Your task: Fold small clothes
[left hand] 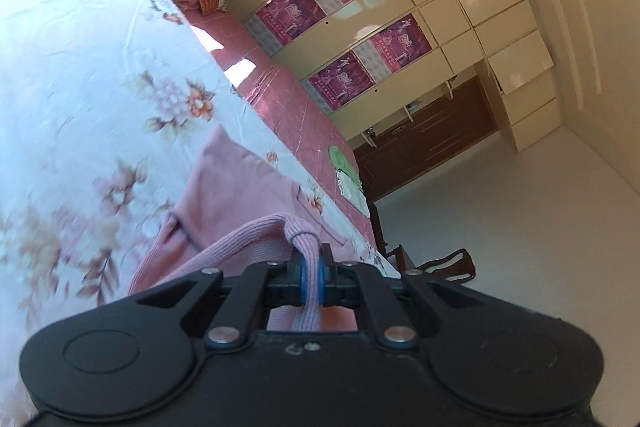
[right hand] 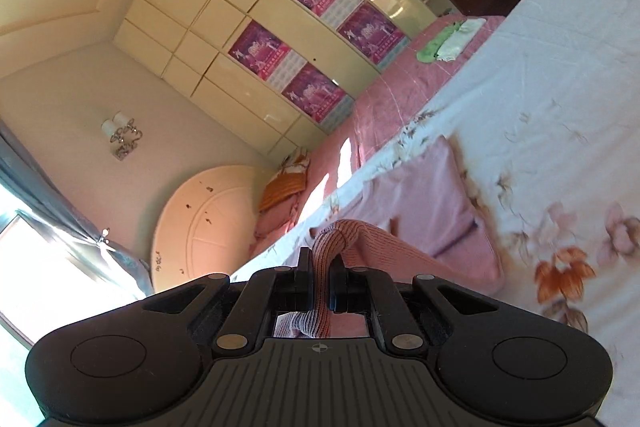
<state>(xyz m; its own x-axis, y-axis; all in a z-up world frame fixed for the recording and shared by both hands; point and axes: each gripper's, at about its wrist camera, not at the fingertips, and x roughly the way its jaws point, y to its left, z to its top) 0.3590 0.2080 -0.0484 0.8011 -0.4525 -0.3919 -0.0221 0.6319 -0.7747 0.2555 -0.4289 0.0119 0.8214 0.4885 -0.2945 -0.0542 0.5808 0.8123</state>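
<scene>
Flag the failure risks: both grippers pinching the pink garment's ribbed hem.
1. The left gripper and right gripper each pinch only a bunched bit of the pink knit garment's ribbed hem, so it could slip out.
2. The garment may drag the floral sheet and wrinkle it.

left gripper (left hand: 311, 269) and right gripper (right hand: 320, 275) both clamping ribbed pink garment (left hand: 240, 239) hem, wrists rolled sideways.

Ribbed knit pink garment (left hand: 240, 239); matt black plastic tongs (left hand: 311, 279); glossy wardrobe (left hand: 400, 27).
</scene>
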